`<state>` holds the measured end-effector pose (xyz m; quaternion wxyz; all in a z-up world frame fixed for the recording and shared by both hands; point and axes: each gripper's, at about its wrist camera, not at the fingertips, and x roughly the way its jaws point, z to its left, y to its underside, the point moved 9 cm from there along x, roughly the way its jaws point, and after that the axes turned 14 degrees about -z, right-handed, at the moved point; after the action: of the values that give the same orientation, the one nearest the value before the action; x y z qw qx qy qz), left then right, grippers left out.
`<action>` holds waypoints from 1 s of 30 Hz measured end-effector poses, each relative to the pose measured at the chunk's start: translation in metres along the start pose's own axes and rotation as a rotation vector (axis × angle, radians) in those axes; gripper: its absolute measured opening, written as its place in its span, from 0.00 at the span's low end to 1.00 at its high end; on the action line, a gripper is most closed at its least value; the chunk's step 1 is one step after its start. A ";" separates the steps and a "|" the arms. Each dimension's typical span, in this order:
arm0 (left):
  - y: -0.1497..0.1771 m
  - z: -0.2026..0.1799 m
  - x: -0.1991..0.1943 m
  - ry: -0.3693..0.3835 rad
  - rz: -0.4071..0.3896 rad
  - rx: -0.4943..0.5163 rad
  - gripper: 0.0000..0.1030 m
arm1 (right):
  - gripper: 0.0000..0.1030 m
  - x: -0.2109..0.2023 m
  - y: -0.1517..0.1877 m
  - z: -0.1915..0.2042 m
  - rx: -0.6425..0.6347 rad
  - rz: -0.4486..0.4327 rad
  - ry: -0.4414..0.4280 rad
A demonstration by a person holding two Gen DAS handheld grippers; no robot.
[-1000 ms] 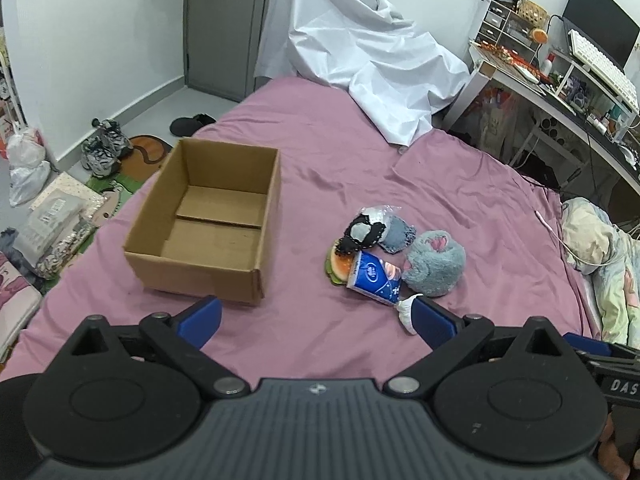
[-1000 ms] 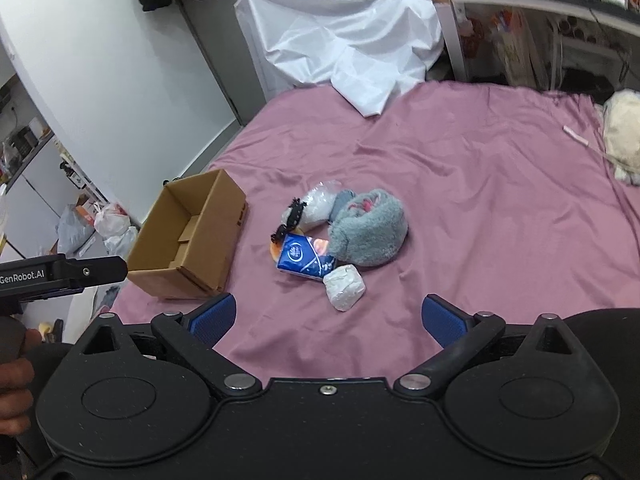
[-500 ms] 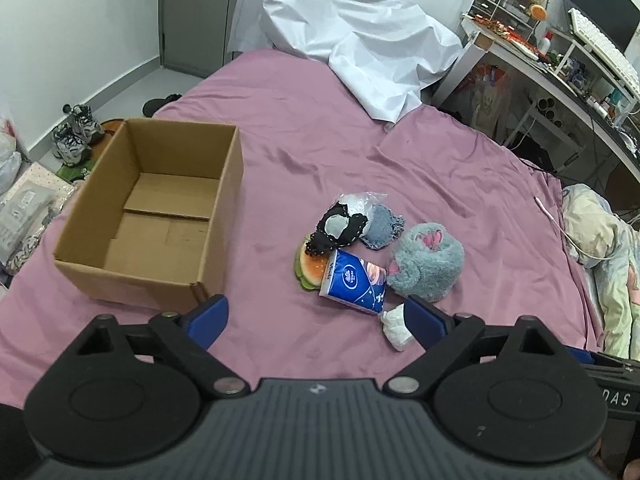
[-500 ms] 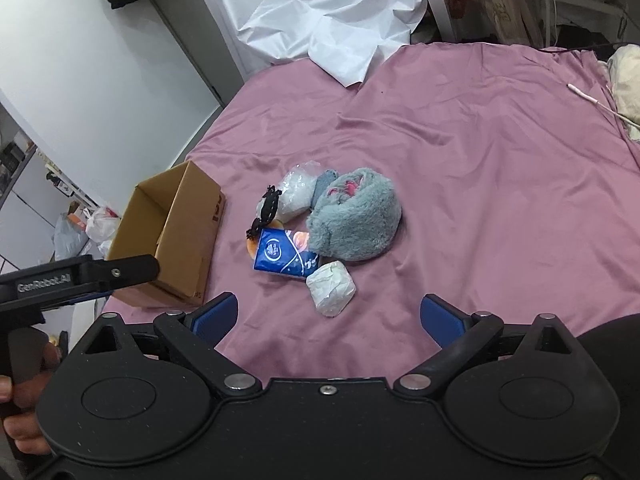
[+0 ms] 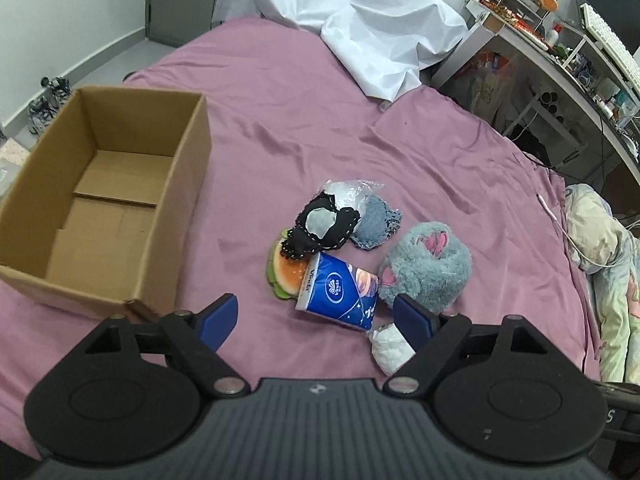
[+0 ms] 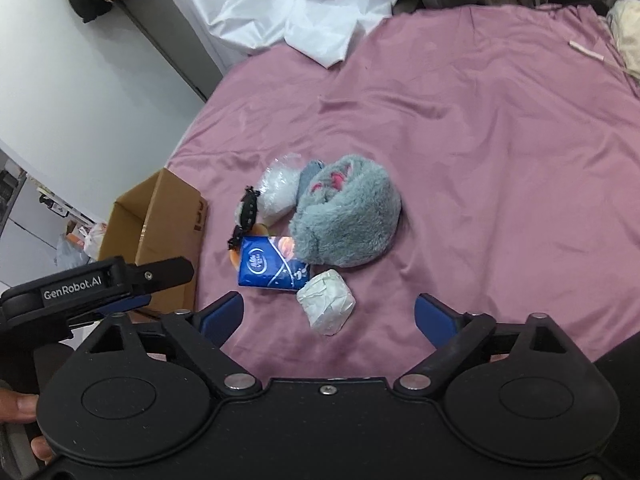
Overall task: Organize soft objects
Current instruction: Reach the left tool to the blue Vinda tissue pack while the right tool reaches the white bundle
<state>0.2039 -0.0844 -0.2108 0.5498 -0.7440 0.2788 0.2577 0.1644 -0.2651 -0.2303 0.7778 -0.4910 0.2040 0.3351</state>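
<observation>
A pile of soft things lies on the pink bed: a blue tissue pack (image 5: 340, 292) (image 6: 270, 266), a grey fluffy plush (image 5: 424, 268) (image 6: 348, 216), a white wrapped bundle (image 5: 390, 350) (image 6: 326, 300), a black lace piece (image 5: 320, 228), a watermelon-slice toy (image 5: 284, 272), a blue-grey cloth (image 5: 376, 220) and a clear bag (image 6: 276, 188). An open, empty cardboard box (image 5: 100, 204) (image 6: 156, 236) stands left of the pile. My left gripper (image 5: 316, 318) is open, just short of the tissue pack. My right gripper (image 6: 330, 314) is open, above the white bundle.
A white sheet (image 5: 360, 28) lies crumpled at the far end of the bed. A cluttered desk (image 5: 560, 52) stands at the right. A patterned blanket (image 5: 608, 264) lies on the bed's right edge. Shoes (image 5: 44, 104) lie on the floor at left.
Both grippers have moved forward and down toward the pile, so the objects look larger and nearer. The box has shifted left in the left wrist view. Both stay open.
</observation>
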 end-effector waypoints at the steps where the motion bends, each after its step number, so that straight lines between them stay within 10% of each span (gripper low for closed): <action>1: 0.001 0.000 0.005 0.000 0.007 -0.001 0.81 | 0.89 0.004 0.001 -0.001 0.010 0.009 0.003; 30: 0.039 -0.001 0.107 0.048 0.206 -0.116 0.57 | 0.74 0.078 0.024 -0.009 0.202 0.207 0.007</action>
<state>0.2531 -0.1089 -0.3110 0.4694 -0.7480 0.3514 0.3109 0.2011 -0.2410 -0.3003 0.7839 -0.3877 0.2891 0.3894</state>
